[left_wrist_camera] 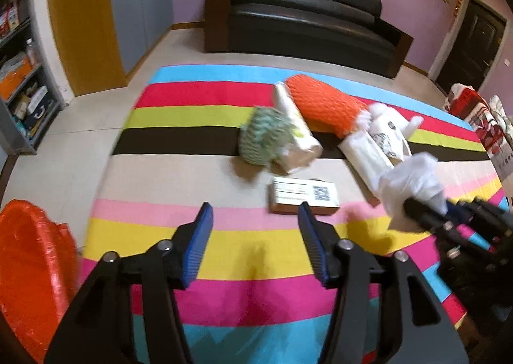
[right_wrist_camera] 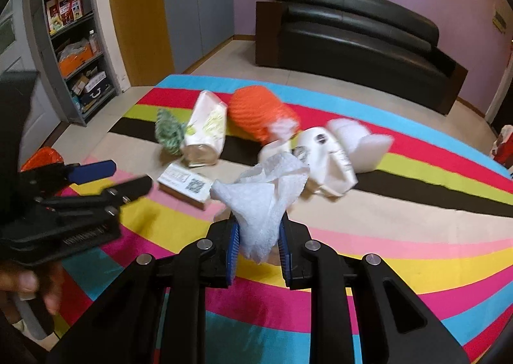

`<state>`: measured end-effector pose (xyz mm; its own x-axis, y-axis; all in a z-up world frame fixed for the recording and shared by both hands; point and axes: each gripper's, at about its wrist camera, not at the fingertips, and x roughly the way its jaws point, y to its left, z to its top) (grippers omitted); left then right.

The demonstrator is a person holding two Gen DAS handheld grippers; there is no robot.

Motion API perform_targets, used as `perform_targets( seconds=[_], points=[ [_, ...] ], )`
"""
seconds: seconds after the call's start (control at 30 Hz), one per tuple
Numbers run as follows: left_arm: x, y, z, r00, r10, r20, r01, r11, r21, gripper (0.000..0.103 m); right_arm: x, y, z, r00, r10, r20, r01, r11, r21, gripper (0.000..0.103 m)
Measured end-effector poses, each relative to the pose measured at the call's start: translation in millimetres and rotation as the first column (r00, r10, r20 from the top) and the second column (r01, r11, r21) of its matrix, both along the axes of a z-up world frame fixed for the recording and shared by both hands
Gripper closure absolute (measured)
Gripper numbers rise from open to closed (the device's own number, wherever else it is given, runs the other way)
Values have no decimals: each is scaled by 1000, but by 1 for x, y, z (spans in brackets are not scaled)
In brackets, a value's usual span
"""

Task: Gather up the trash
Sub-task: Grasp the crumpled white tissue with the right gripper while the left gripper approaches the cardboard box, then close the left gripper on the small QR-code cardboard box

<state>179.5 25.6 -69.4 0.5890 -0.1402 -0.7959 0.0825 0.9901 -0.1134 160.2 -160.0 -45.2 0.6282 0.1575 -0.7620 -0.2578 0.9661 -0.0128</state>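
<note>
Right now, right gripper (right_wrist_camera: 258,235): I'm pinching the tissue (right_wrist_camera: 266,194).
Left gripper (left_wrist_camera: 255,229): fingers spread, holding nothing.
Bin (left_wrist_camera: 29,264): orange, at my far left.
Left to collect: box (left_wrist_camera: 303,199), foam nets, paper bags on the mat (left_wrist_camera: 224,268).

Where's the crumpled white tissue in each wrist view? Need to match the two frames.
Left wrist view: the white tissue sits at right of centre, clamped at the tip of the right gripper coming in from the right edge.
Right wrist view: the tissue is at centre, pinched between that camera's own two blue pads.
Shared landmark: the flat box with the QR label, just left of the tissue in both.
</note>
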Motion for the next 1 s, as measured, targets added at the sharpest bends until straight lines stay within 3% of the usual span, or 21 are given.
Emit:
perform_targets(
  seconds=[0.27, 0.47, 0.7, 0.83, 1.0],
  points=[
    [11, -34, -11, 999, -38, -3, 38, 999, 0, 17, -8, -27, 14, 999, -32, 27, 31, 999, 9, 82],
    [28, -53, -27, 997, -15, -73, 19, 998, 57, 16, -13, -37, 17, 998, -47, 33, 46, 998, 31, 82],
    [39, -65, -37, 995, -15, -95, 24, 995, 94, 19, -14, -44, 14, 997, -65, 28, 64, 997, 42, 82],
    [43, -69, -48, 993, -20, -113, 34, 992, 124, 36, -12, -44, 14, 997, -70, 30, 69, 997, 45, 82],
    [42, -66, -44, 996, -17, -88, 27, 992, 124, 37, -13, -43, 9, 997, -70, 30, 69, 997, 37, 82]
  ],
)
